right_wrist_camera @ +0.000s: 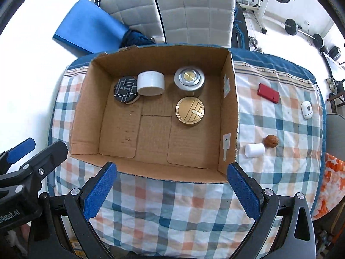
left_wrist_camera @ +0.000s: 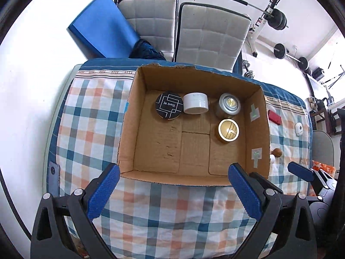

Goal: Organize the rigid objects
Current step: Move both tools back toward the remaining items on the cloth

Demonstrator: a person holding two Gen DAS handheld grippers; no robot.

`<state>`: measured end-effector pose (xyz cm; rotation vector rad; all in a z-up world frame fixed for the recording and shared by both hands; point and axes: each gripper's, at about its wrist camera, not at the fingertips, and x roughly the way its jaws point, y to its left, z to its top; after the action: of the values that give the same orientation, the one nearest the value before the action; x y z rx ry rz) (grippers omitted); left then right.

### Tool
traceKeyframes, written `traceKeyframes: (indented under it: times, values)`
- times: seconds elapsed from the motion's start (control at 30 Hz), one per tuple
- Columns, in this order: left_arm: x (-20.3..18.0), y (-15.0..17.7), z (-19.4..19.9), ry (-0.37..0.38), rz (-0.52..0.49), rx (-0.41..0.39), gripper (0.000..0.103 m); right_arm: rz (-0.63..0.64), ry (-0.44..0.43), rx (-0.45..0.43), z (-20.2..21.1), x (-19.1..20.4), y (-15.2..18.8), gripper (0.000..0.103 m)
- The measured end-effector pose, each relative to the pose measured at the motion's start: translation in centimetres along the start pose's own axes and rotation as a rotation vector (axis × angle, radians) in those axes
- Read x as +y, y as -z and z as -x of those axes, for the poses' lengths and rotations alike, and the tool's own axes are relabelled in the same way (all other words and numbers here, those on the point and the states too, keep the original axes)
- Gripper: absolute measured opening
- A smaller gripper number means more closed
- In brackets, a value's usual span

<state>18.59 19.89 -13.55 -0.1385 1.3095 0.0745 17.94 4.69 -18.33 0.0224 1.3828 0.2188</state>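
Note:
An open cardboard box (left_wrist_camera: 257, 129) (right_wrist_camera: 229, 108) sits on a checked cloth. Inside stand a black patterned round tin (left_wrist_camera: 169, 105) (right_wrist_camera: 126, 89), a white round tub (left_wrist_camera: 195, 103) (right_wrist_camera: 151, 83), a silver jar (left_wrist_camera: 229, 104) (right_wrist_camera: 189, 79) and a gold tin (left_wrist_camera: 228, 130) (right_wrist_camera: 189, 110). Right of the box lie a red case (right_wrist_camera: 268, 92), a white oval device (right_wrist_camera: 307, 109), a walnut (right_wrist_camera: 271, 140) and a white cylinder (right_wrist_camera: 254, 150). My left gripper (left_wrist_camera: 173, 191) and right gripper (right_wrist_camera: 171, 191) are both open and empty, in front of the box's near wall.
Two grey padded chairs (left_wrist_camera: 207, 34) and a blue mat (left_wrist_camera: 103, 26) stand behind the table. Barbells and a weight rack (left_wrist_camera: 269, 15) are at the back right. An orange patterned cloth (right_wrist_camera: 332, 185) lies at the right table edge.

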Motion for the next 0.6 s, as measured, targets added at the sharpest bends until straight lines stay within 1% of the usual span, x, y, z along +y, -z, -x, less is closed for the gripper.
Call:
traceKeyframes:
  times: [0.17,0.23,0.3,0.4,0.5,0.6]
  values:
    - [-1.3,0.0,1.1,0.006,-0.008,-0.024,0.103,0.010,-0.014,-0.027,1.4,-0.6,0.2,0.103]
    - [-2.3,-0.1,1.4,0.007,-0.018,-0.034,0.103,0.003,-0.022,-0.032,1.8,-1.3,0.3,0.103]
    - [-3.5,-0.3,1.6,0.023,-0.028,-0.036,0.103,-0.008,-0.031,-0.032,2.2,-2.2,0.4,0.103]
    - [-6.1,-0.9,1.7,0.045,-0.057,-0.042,0.103,-0.033,-0.029,-0.038,3.0,-4.6,0.5,0.103]
    - [-9.6,-1.7,1.6,0.066,-0.099,-0.046,0.103,-0.078,-0.018,-0.041,3.6,-8.1,0.5,0.103]
    - [-13.8,-2.8,1.1,0.105,-0.142,-0.050,0.103,-0.139,0.017,-0.055,4.2,-12.8,0.3,0.103]
